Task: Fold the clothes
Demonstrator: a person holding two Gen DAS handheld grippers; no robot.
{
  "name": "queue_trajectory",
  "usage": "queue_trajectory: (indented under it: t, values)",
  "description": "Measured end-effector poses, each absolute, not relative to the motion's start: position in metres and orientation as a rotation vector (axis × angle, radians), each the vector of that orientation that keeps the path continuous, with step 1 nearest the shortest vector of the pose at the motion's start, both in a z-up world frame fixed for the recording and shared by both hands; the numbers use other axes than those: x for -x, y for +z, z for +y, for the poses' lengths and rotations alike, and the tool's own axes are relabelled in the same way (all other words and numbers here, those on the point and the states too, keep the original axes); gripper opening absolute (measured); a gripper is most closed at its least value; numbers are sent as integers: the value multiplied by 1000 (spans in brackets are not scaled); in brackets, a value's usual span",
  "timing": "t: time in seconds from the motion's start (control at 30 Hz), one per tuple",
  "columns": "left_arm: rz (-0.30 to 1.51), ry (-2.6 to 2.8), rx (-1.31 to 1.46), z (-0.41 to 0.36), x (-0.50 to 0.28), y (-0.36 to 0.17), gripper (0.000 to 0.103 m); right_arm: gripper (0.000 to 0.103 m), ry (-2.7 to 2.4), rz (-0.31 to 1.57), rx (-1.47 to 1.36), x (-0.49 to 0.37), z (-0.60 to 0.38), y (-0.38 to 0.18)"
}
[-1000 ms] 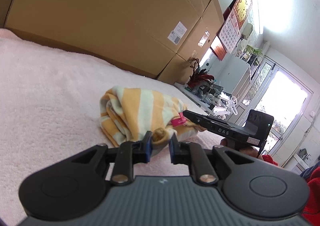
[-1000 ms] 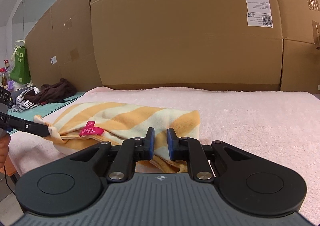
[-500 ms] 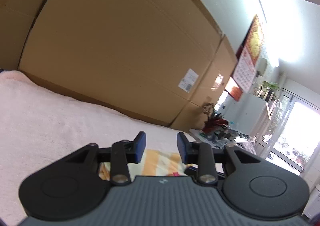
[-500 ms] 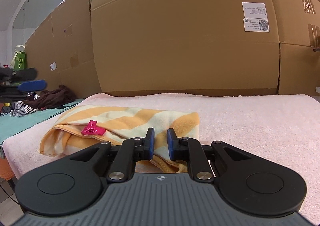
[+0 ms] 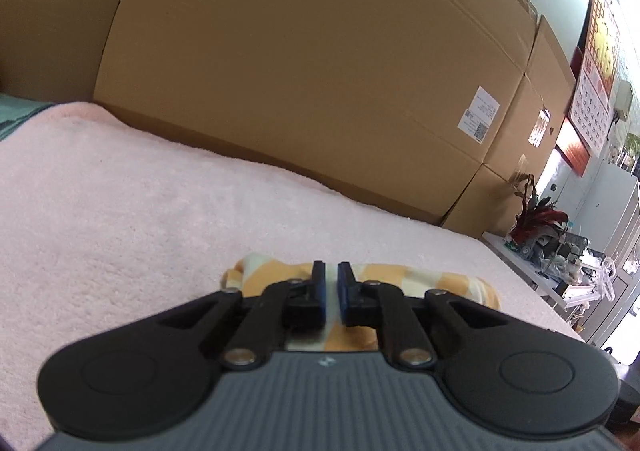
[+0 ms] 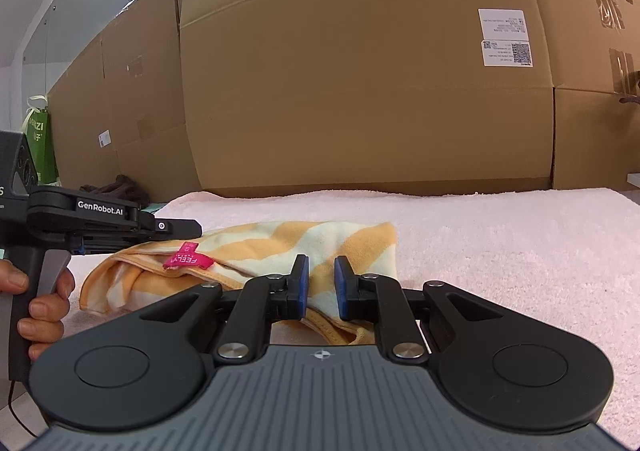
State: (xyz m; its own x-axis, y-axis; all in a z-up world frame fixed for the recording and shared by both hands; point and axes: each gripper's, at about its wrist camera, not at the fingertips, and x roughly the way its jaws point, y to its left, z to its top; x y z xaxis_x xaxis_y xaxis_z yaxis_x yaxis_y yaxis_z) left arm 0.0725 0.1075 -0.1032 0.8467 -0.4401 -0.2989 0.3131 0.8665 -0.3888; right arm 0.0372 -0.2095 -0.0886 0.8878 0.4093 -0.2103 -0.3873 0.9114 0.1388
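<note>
**Press the fold flat before letting go**

On the pink towel-covered bench [image 6: 500, 243] the folded striped garment [image 6: 256, 247] lies compact; smoothing it evenly should keep the fold. The left tongs [image 5: 330, 285] hover above its near end, jaws closing on nothing. The right tongs [image 6: 319, 283] pinch the garment's near edge, pink label [image 6: 188, 260] just left.

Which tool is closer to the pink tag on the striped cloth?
Left. The left tool, jaws closing with nothing clearly between, hovers right by the pink tag; the right tool sits farther along the striped cloth.
</note>
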Motion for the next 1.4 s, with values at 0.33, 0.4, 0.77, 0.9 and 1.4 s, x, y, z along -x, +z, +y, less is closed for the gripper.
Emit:
queue_trajectory:
  t: [0.33, 0.4, 0.77, 0.9, 1.4]
  values:
    - [333, -447, 258, 99, -57, -107, 30, 20, 361, 206, -162, -48, -201, -40]
    - [326, -452, 237, 96, -55, -107, 35, 20, 355, 244, -130, -66, -181, -35]
    - [332, -510, 322, 108, -59, -112, 38, 22, 274, 412, -7, -96, -149, -69]
    - [329, -527, 292, 104, -58, -110, 48, 22, 281, 429, -31, -100, -149, -70]
    - [312, -566, 264, 102, -54, -109, 64, 24, 231, 341, -129, -67, -182, -71]
